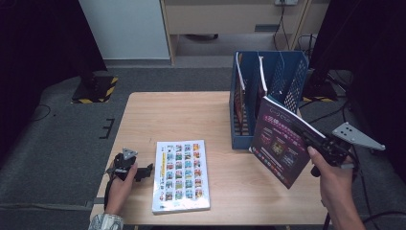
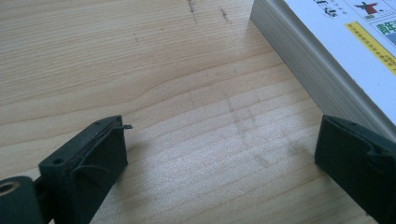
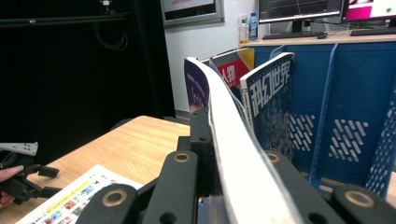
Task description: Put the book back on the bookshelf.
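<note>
1. High view: right gripper (image 1: pixel 310 136) clamped on dark magazine (image 1: pixel 282 141), tilted above table (image 1: pixel 191 110), just beside blue file rack (image 1: pixel 249 96), apparently for slotting in. White book (image 1: pixel 181 176) flat near left gripper (image 1: pixel 143 171).
2. Left gripper view: jaws wide apart, nothing held, low over wood, book edge (image 2: pixel 327 60) beside one jaw.
3. Right gripper view: jaws pinching magazine edge (image 3: pixel 233 154), pages bowing toward rack (image 3: pixel 345 107) holding upright magazines (image 3: pixel 268 102).
</note>
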Motion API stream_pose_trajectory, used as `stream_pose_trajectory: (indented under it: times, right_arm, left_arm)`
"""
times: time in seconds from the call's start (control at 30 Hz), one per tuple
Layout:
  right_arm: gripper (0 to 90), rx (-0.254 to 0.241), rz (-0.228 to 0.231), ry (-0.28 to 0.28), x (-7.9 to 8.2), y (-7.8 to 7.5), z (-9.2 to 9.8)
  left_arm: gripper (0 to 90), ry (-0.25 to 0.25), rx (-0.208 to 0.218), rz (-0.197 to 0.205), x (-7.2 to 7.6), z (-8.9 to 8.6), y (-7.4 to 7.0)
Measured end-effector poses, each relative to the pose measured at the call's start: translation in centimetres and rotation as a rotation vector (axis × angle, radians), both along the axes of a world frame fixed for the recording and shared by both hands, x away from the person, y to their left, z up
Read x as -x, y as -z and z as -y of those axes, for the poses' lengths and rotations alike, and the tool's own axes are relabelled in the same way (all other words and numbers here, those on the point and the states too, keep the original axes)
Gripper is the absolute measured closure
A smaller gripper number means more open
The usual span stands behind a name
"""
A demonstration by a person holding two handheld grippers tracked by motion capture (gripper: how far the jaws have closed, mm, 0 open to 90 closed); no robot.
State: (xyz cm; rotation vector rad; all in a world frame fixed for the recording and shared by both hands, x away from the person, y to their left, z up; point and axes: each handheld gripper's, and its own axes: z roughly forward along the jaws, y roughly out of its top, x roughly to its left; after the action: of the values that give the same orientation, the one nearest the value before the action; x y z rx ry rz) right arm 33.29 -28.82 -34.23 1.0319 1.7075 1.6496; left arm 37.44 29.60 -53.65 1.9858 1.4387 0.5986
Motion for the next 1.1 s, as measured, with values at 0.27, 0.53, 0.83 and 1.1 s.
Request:
stream_pose_trajectory:
  times: [0.27,0.53,0.83,1.1]
  right_arm:
    - [84.0,-0.026,0.013,-0.005,1.1,-2.6,0.7]
    - [84.0,-0.021,0.018,0.026,1.2,-5.4,0.7]
    - [83.9,0.011,0.018,0.113,-0.7,-6.7,0.7]
    - [84.0,0.064,0.008,0.202,-2.7,-7.0,0.5]
  left_arm:
    - [1.4,0.000,0.000,-0.001,0.0,0.0,0.0]
    - [1.3,0.000,-0.001,0.000,0.0,0.0,0.0]
    - [1.3,0.001,-0.001,0.000,0.0,0.0,0.0]
    - [1.3,0.002,-0.001,0.000,0.0,0.0,0.0]
